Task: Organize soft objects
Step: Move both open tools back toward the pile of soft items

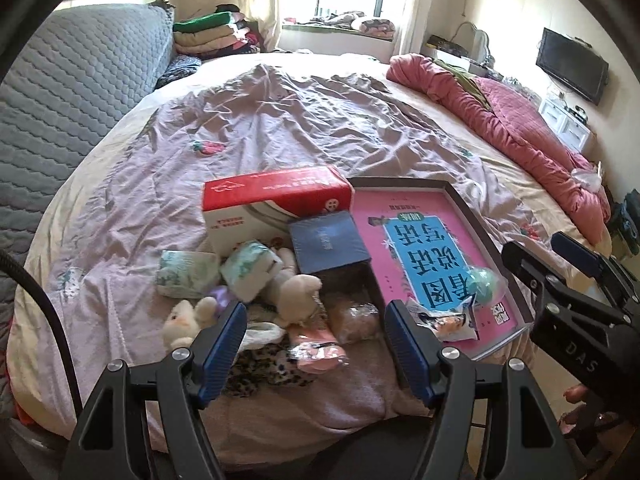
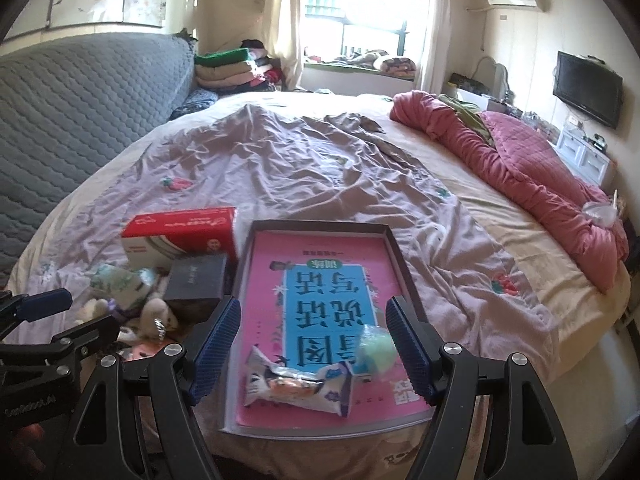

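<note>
A pile of soft things lies at the bed's near edge in the left wrist view: two plush toys (image 1: 296,292), wrapped tissue packs (image 1: 186,274), a pink packet (image 1: 318,350) and a leopard-print cloth (image 1: 268,368). My left gripper (image 1: 316,320) hangs open above this pile, empty. To the right lies a grey tray (image 2: 394,248) with a pink book (image 2: 320,304) in it; a snack packet (image 2: 298,386) and a pale green ball (image 2: 374,346) rest on the book. My right gripper (image 2: 314,316) is open above the tray, holding nothing. It also shows at the right edge (image 1: 560,264).
A red and white box (image 1: 276,204) and a dark blue box (image 1: 328,242) stand behind the pile. The crumpled lilac sheet (image 1: 280,120) covers the bed. A rolled pink quilt (image 1: 520,136) lies far right, a grey quilted headboard (image 1: 80,92) at left.
</note>
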Available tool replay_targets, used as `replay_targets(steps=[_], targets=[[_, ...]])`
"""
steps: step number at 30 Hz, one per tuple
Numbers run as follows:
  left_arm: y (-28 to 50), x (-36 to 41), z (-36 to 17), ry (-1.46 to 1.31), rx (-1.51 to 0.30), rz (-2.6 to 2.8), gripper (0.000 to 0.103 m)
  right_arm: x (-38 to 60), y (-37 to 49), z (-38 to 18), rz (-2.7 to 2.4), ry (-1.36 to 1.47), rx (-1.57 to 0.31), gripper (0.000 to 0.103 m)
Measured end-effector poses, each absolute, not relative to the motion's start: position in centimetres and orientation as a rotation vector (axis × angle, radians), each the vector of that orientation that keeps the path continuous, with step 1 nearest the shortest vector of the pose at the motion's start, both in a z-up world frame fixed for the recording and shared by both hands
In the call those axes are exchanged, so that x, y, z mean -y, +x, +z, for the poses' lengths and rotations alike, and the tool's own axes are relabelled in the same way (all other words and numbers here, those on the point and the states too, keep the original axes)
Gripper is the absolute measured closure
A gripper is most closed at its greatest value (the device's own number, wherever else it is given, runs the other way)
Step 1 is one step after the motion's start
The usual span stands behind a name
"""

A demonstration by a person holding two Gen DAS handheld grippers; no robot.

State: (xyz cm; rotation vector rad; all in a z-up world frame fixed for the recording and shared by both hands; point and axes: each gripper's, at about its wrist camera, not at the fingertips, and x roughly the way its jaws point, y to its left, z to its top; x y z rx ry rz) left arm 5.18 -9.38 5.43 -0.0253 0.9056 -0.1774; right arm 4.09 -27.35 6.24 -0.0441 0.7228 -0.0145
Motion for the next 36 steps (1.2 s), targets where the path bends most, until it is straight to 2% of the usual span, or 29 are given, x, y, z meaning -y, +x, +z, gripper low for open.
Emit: replay_targets(steps=[19,36], targets=[[4.6,1.3,5.5,-0.101,-0.906,-0.055,0.032,21.8,3.4,7.9,0.076,-0.119,-0.699,0.027],[5.2,-5.5,1.8,-0.170,-0.976,0.040,0.032,19.4,3.6,5.2,0.207,-0.132,-0.760,0.027]])
